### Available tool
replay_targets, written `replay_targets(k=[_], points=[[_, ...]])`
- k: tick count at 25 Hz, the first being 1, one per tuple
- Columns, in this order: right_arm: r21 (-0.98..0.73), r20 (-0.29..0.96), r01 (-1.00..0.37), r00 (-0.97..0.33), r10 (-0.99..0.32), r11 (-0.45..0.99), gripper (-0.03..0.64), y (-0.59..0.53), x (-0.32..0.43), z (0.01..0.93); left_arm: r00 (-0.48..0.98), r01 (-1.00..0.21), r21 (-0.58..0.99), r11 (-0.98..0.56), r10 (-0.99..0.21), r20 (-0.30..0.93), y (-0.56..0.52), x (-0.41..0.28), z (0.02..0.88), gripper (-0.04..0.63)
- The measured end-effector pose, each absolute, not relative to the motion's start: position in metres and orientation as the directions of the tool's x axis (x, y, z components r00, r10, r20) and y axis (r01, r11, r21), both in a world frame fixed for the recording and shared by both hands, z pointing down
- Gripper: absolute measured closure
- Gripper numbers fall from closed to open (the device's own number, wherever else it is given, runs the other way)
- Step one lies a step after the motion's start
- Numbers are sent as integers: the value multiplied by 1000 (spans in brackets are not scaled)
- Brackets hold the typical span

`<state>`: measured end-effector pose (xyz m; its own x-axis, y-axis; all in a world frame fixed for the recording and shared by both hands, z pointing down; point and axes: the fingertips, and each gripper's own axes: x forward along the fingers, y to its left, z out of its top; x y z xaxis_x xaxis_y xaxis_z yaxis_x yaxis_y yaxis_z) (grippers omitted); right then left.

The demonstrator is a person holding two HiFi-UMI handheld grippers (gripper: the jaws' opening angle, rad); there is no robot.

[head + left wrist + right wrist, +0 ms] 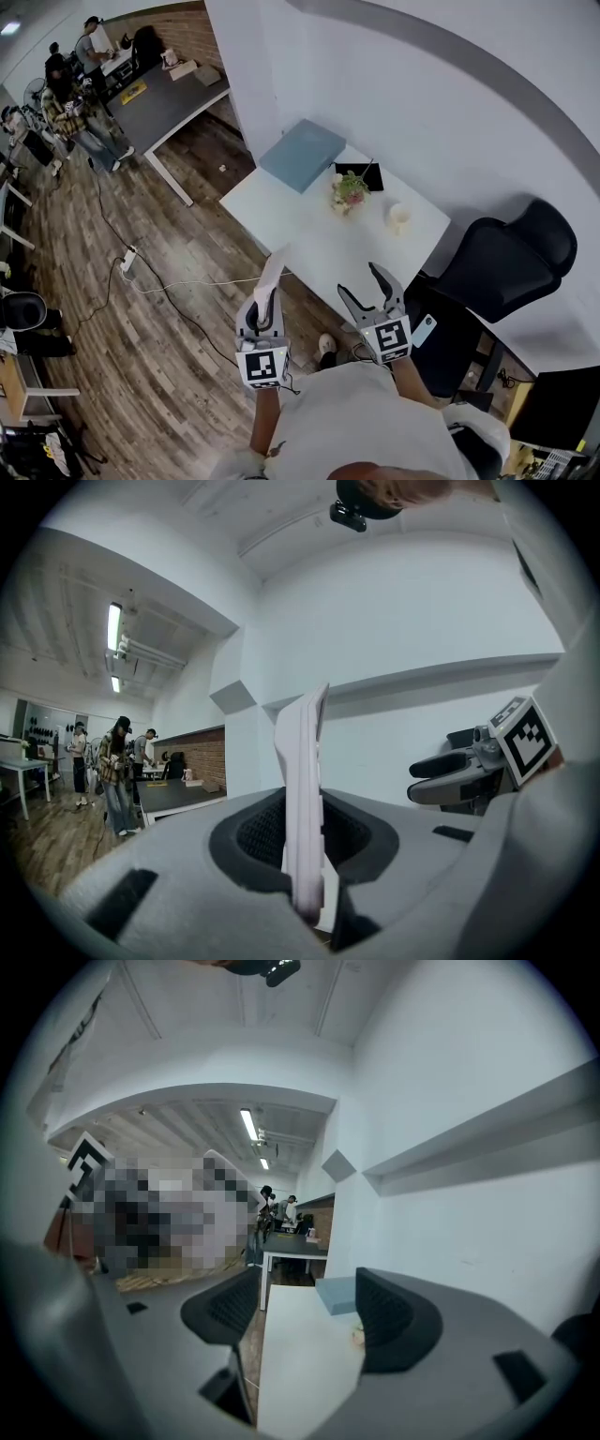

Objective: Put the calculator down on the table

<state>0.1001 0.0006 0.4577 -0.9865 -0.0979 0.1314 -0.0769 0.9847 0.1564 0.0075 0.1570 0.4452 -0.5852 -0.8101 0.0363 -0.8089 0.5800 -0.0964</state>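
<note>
The left gripper (302, 855) has its jaws pressed together on the lower end of the calculator (302, 799), a thin white slab held edge-on. Its long axis stands up out of the jaws and leans a little forward. In the head view the left gripper (267, 300) is short of the white table (328, 248), over the wood floor, and the calculator (273, 272) tips toward the table's near edge. The table therefore lies ahead of and below this gripper. Judging by this, the slab must be carried over the near edge and laid flat. The right gripper (305, 1321) is spread and empty, and it hangs beside the near edge too (367, 292). A blue folder (302, 153) and flowers (350, 191) sit toward the far edge
</note>
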Motion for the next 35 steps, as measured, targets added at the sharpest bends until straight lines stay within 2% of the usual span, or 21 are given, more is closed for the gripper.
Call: replay_targets(k=[12, 22, 35], points=[[185, 86, -98, -990, -116, 978, 290, -48, 59, 444, -585, -808, -100, 581, -811, 9, 106, -28, 423, 526], [172, 95, -100, -989, -117, 980, 295, -63, 23, 445, -572, -814, -138, 565, -820, 13, 91, -64, 426, 526], [173, 120, -234, -959, -256, 957, 303, -81, -48, 450, -457, -884, -128, 450, -889, 30, 63, -155, 433, 526]])
